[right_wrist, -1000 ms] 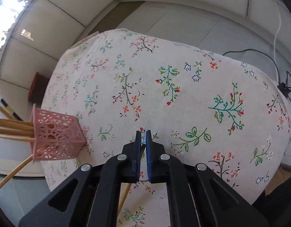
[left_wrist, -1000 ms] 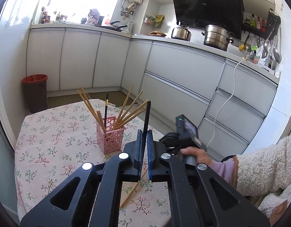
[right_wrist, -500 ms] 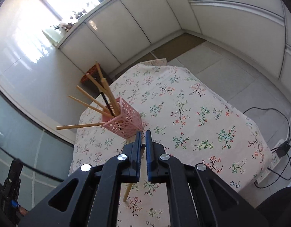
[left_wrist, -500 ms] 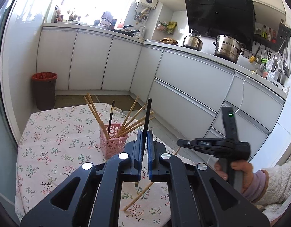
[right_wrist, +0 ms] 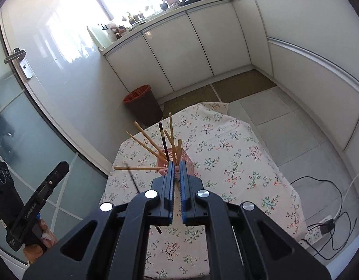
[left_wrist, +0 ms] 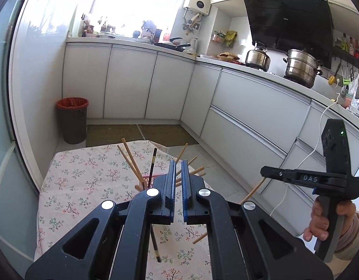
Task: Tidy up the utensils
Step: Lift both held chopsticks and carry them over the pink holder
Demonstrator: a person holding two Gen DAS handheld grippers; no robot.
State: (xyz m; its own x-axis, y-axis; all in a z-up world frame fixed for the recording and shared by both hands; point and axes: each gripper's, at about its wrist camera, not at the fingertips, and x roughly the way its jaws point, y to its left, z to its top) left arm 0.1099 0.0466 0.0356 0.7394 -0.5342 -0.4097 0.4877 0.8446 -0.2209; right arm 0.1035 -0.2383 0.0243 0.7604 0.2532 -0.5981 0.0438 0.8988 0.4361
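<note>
A pink lattice holder [right_wrist: 190, 163] stands on the floral tablecloth [right_wrist: 237, 163] with several wooden chopsticks [right_wrist: 146, 140] and one black one fanned out of it. My right gripper [right_wrist: 177, 182] hovers above and short of the holder. Seen from the left wrist, the right gripper [left_wrist: 262, 171] is shut on a wooden chopstick [left_wrist: 251, 191] that slants down-left. My left gripper [left_wrist: 177, 182] is shut and no stick shows between its pads. A second black chopstick [left_wrist: 156, 245] lies low over the cloth beneath it, also visible as black chopstick [right_wrist: 132, 178], apart from the left gripper [right_wrist: 67, 164].
A brown bin [left_wrist: 72, 121] with a red liner stands on the floor beyond the table. White cabinets [left_wrist: 249, 107] run along the back and right. A power strip and cables [right_wrist: 326, 226] lie on the floor at the table's right. A glass door [right_wrist: 27, 140] is on the left.
Both grippers have risen, the right one much more, rolling as it lifted the wooden chopstick off the cloth. The black chopstick that stood up in the left jaws now sits below them.
</note>
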